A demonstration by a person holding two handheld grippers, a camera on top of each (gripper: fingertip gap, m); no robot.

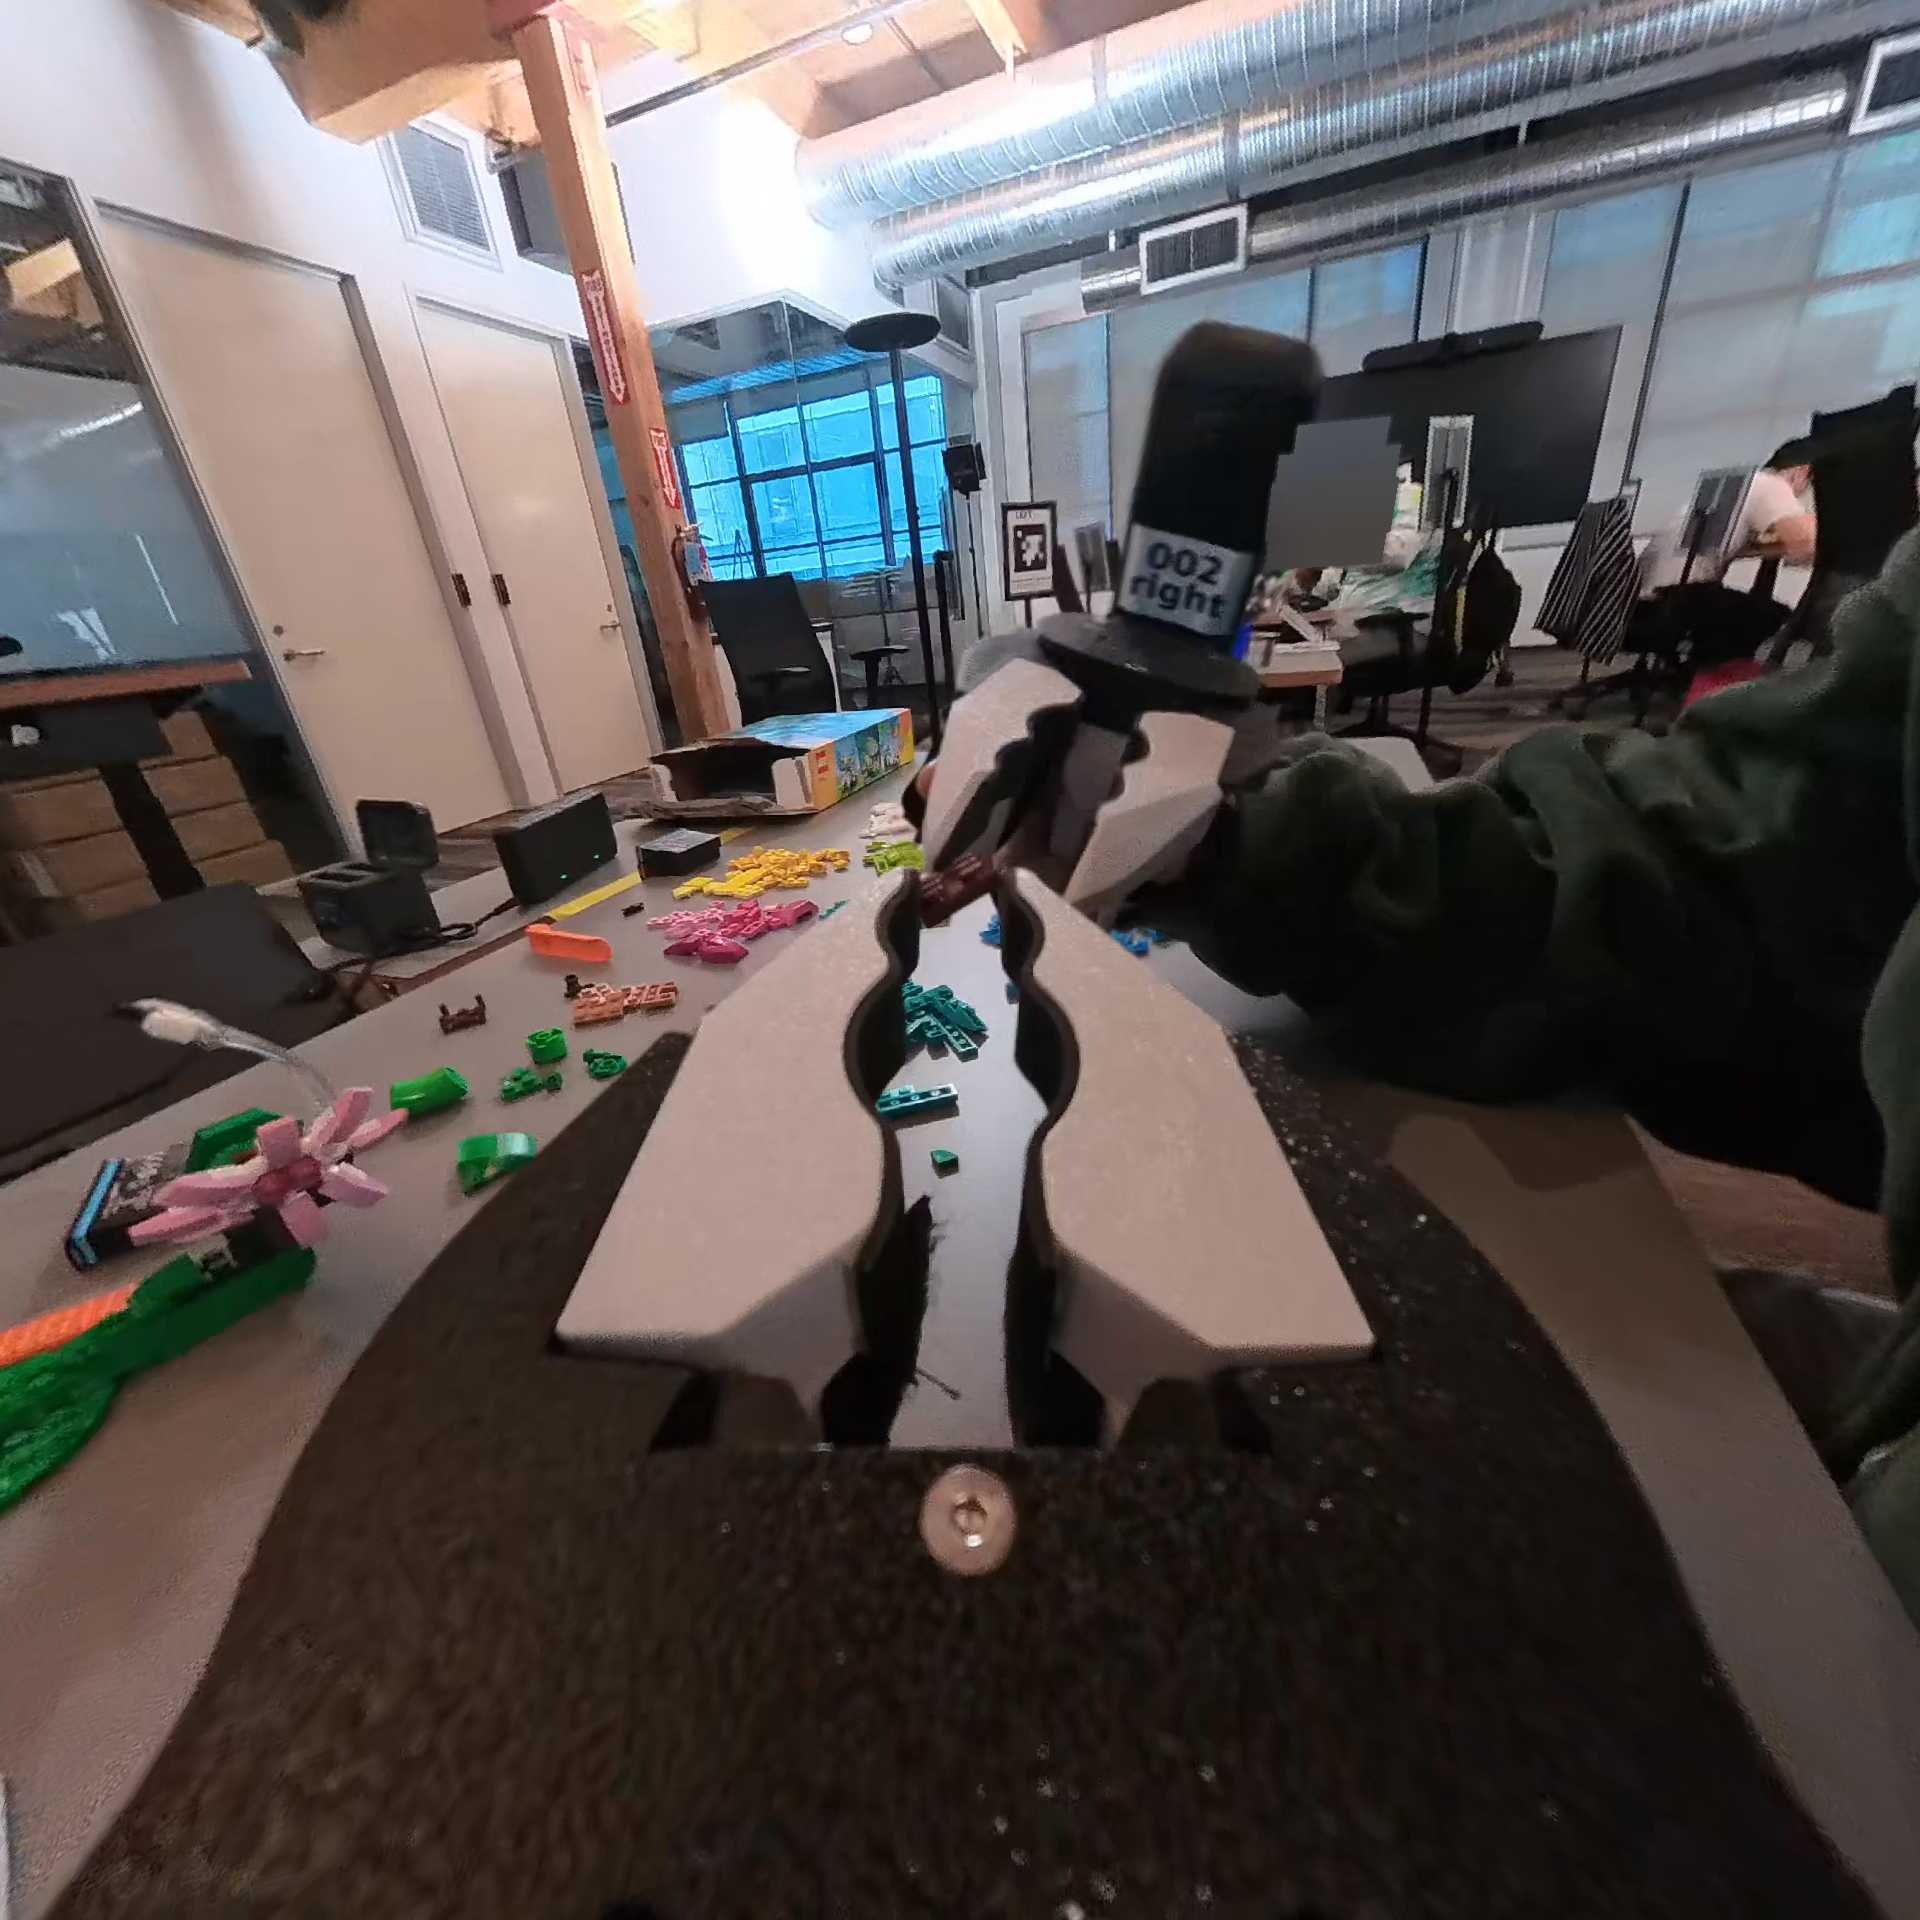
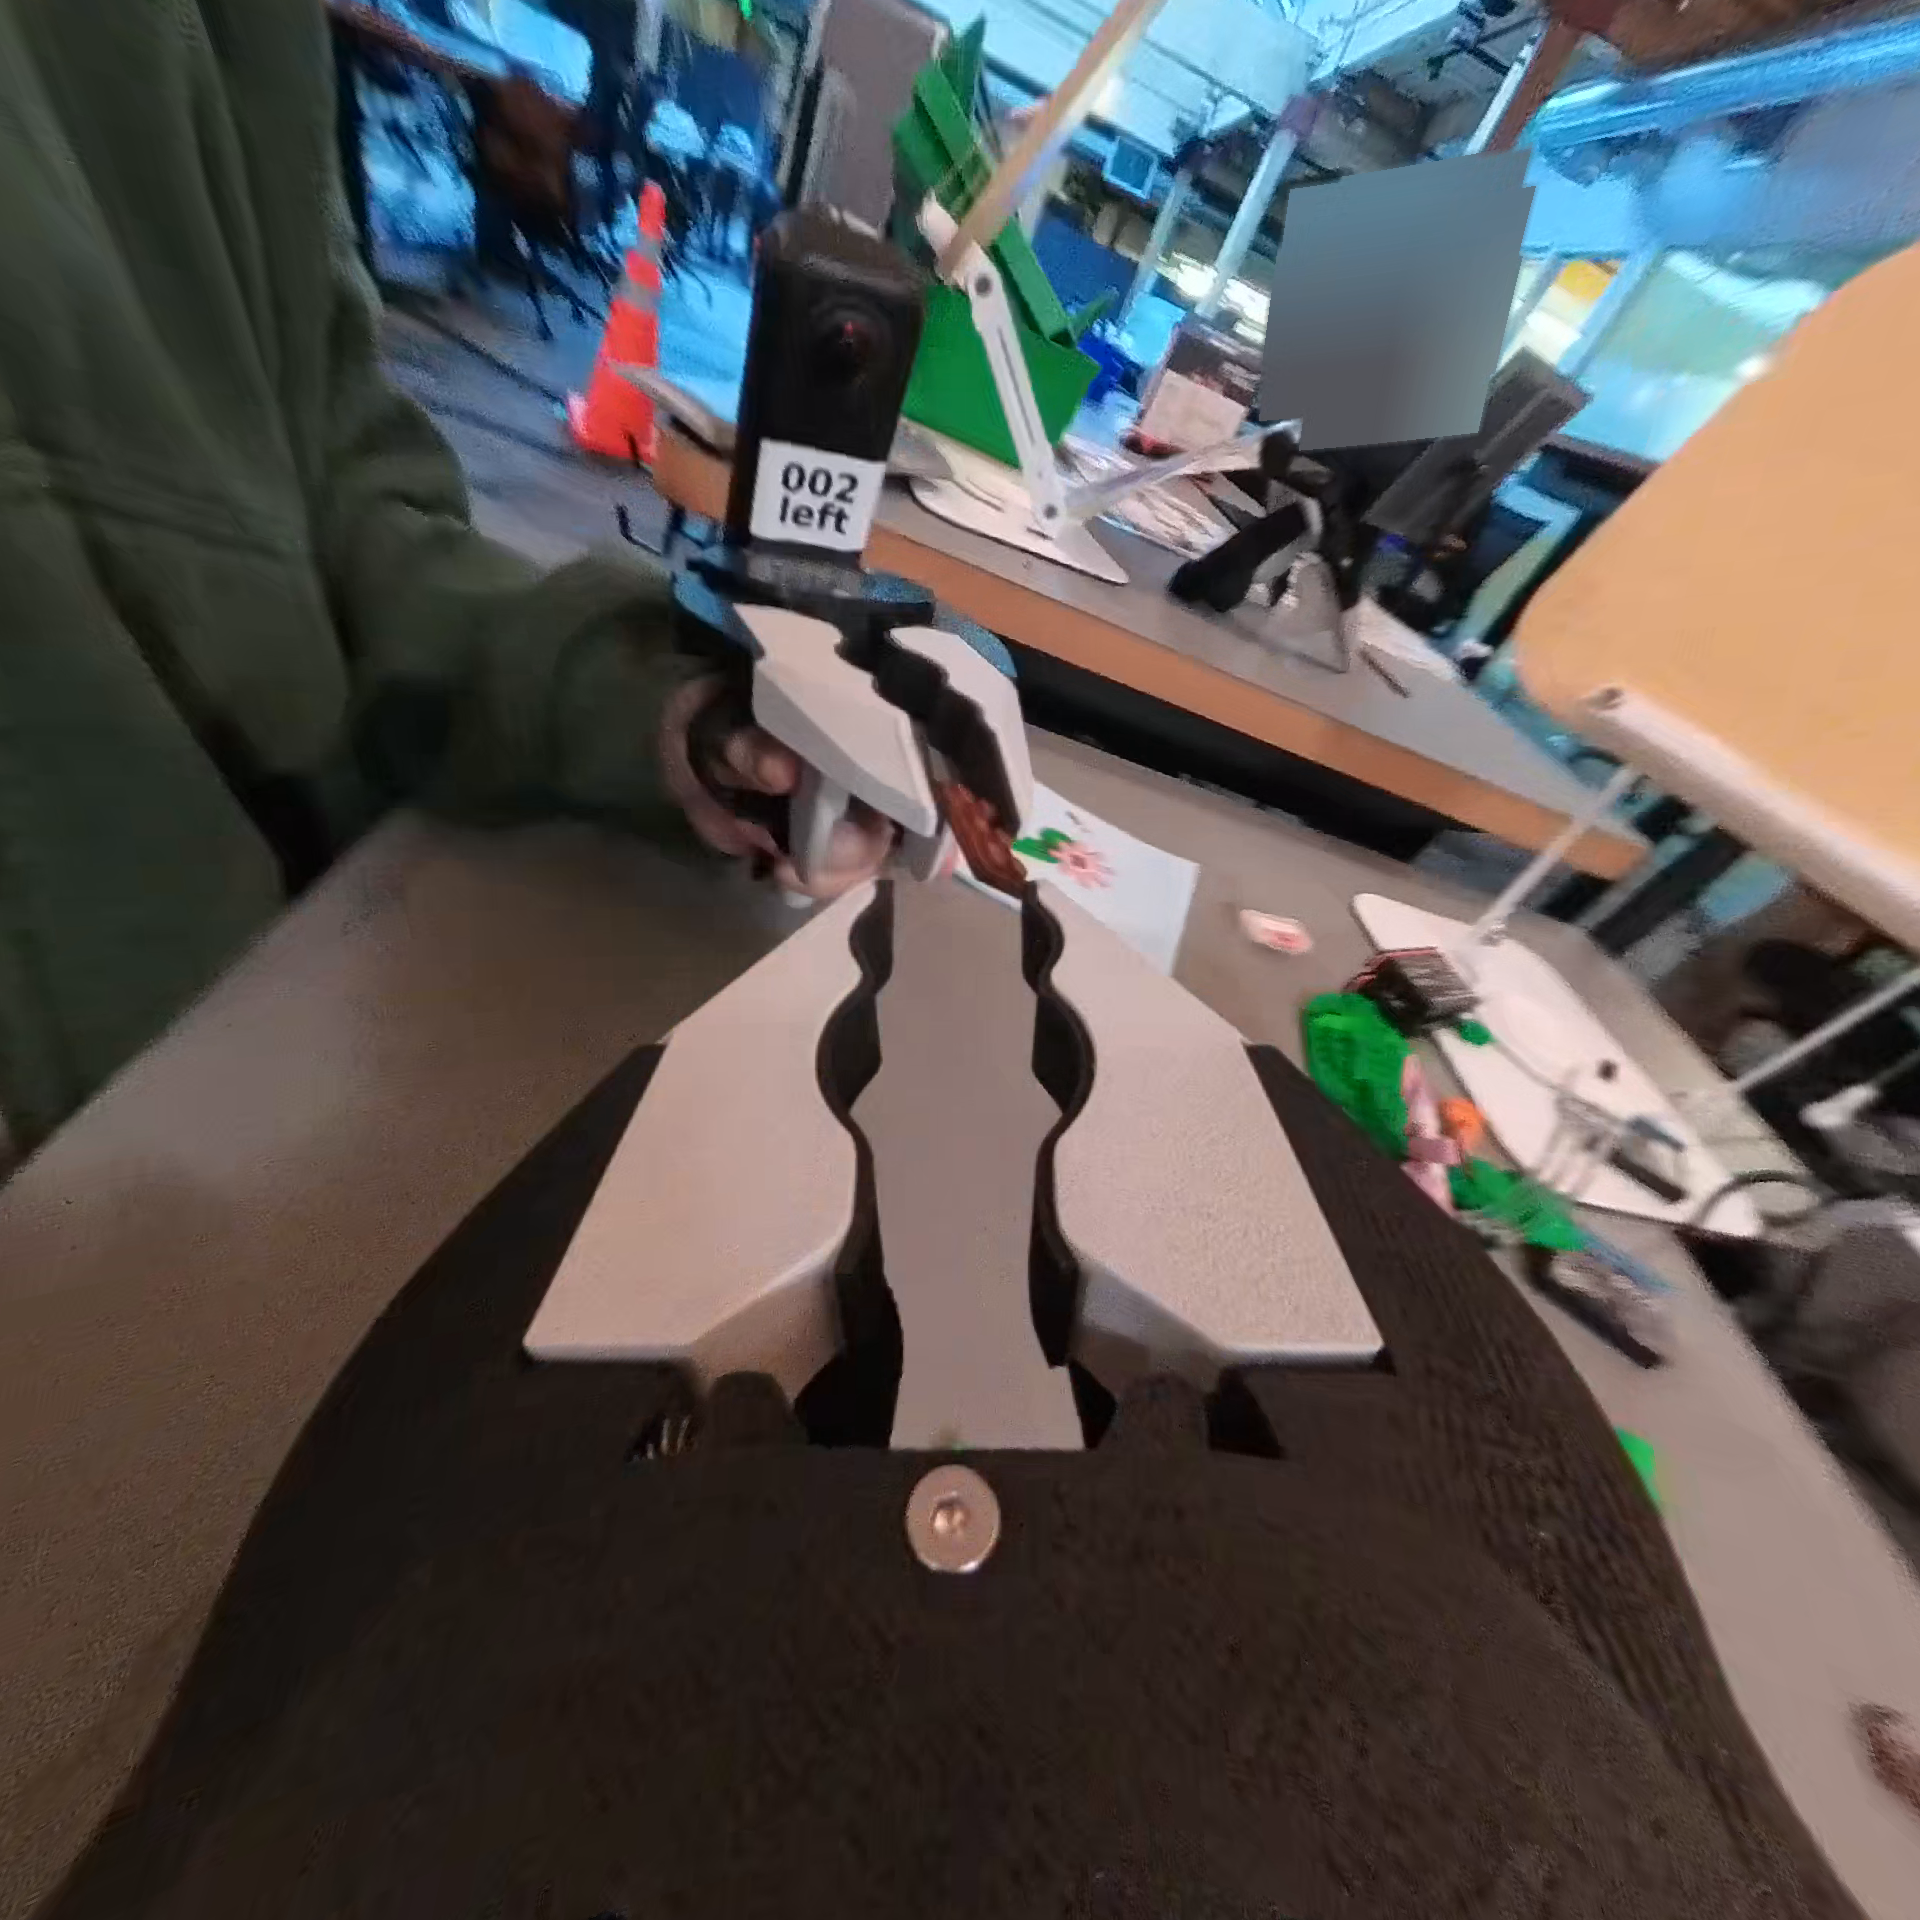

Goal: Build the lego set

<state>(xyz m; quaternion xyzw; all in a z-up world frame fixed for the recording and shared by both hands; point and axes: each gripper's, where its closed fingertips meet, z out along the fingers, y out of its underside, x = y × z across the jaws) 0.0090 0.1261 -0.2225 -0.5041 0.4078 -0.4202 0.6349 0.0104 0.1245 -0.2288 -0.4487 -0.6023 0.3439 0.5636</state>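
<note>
Left wrist view: left gripper point(image 1: 961, 894) pinches a small dark-brown studded lego piece point(image 1: 954, 891) above the grey table point(image 1: 312, 1039); right gripper point(image 2: 956, 899) gapes, tips beside it.

Box point(image 1: 800, 753) behind brick piles point(image 1: 764, 873); flower model point(image 1: 281, 1184) left

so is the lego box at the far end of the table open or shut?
Open. In the left wrist view the colourful cardboard lego box lies on its side, its brown end flaps splayed out; contents cannot be seen.
</note>
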